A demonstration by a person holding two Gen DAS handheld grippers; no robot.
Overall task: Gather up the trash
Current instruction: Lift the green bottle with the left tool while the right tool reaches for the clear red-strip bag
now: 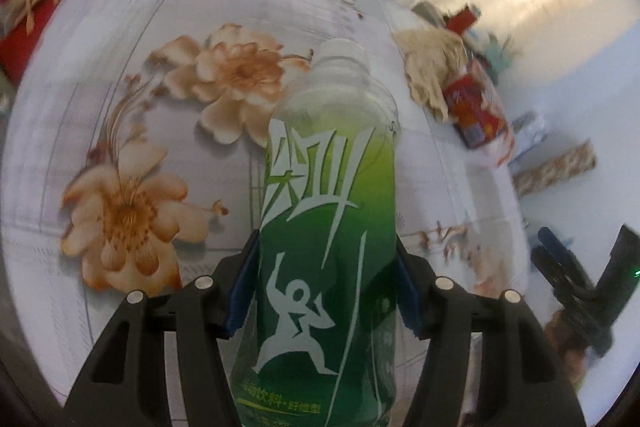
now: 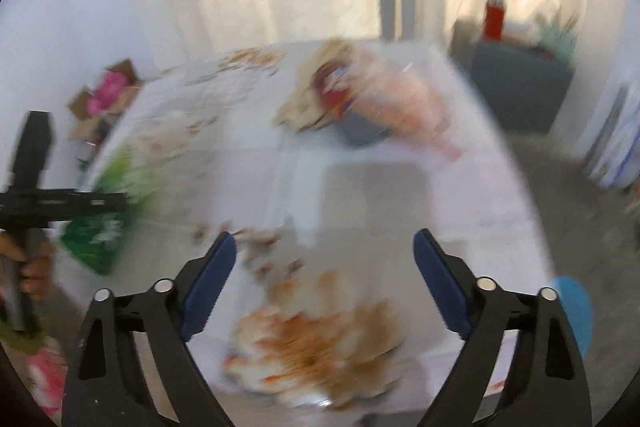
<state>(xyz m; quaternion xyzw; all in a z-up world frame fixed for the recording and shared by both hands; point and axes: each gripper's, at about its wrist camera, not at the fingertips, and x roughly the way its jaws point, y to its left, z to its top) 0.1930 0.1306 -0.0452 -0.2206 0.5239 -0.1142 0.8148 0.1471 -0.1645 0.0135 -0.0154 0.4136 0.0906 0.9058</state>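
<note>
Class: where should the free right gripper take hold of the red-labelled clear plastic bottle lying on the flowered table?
Probably across the red-labelled clear plastic bottle's rounded middle, coming from above with the open right gripper; it lies on its side beside the crumpled beige paper.

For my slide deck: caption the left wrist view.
Left gripper clamps a green sports-drink bottle above the floral tablecloth, snack wrappers behind.

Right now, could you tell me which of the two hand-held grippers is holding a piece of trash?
The left hand-held gripper: its blue pads clamp the green drink bottle. The right hand-held gripper stands open with only the flowered tablecloth behind it.
</note>
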